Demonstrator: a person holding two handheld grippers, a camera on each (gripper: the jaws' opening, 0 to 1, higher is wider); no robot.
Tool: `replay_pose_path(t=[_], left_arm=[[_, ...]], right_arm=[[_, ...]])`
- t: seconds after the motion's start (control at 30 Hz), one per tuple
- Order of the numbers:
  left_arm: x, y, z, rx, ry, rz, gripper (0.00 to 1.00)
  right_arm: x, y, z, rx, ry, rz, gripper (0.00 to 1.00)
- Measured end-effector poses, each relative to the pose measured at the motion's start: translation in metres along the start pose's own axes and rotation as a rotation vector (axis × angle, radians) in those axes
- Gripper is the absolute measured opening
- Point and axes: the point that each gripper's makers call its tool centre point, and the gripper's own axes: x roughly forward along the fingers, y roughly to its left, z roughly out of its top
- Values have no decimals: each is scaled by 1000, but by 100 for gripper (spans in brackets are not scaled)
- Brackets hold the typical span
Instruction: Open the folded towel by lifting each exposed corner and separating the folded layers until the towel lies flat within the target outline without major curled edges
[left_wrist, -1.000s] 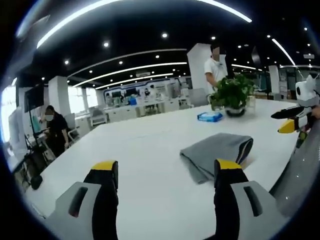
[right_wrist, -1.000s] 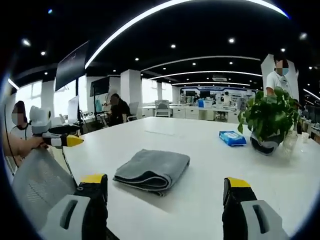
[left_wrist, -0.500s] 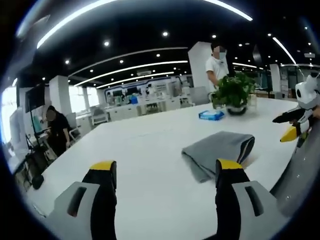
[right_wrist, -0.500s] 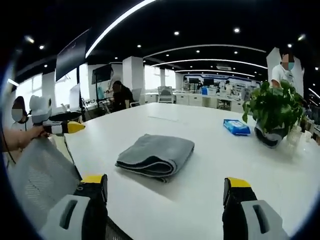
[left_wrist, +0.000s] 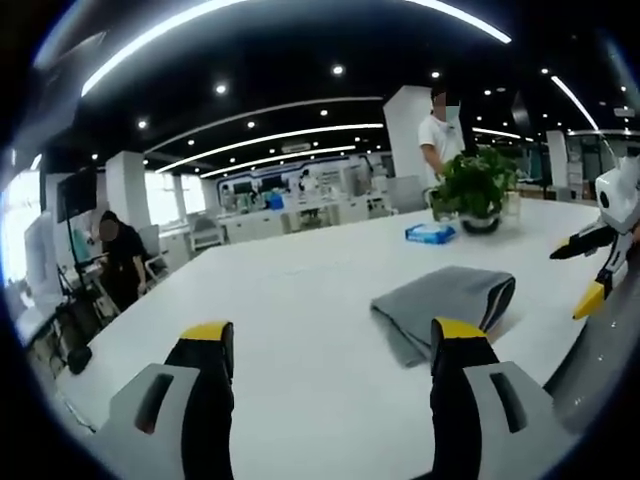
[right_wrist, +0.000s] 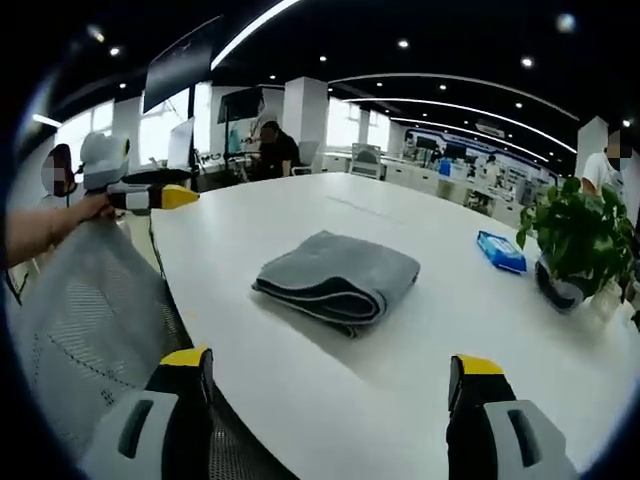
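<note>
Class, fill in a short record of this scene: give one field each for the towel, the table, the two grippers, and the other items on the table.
towel: grey towel, folded in layers, lying on the table, untouched
table: large white table
left gripper: left gripper, jaws open, short of the towel
right gripper: right gripper, jaws open, short of the towel
other items: potted plant and blue packet beyond the towel
chair: grey mesh chair back at the table edge

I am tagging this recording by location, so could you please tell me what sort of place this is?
Most likely a large open-plan office or lab: a long white table holding the folded grey towel and a potted plant, rows of desks with seated people behind, and ceiling strip lights.
</note>
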Motion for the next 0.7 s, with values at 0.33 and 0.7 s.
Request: replay_pose_path(t=[0.33,0.7], left_arm=[[-1,0,2,-13,-15,-12,80],[5,-7,0,-41,-5,-87,83]], right_arm=[[2,2,-4,8,23,6,99],[-9,-37,2,73,-17,-187,99]])
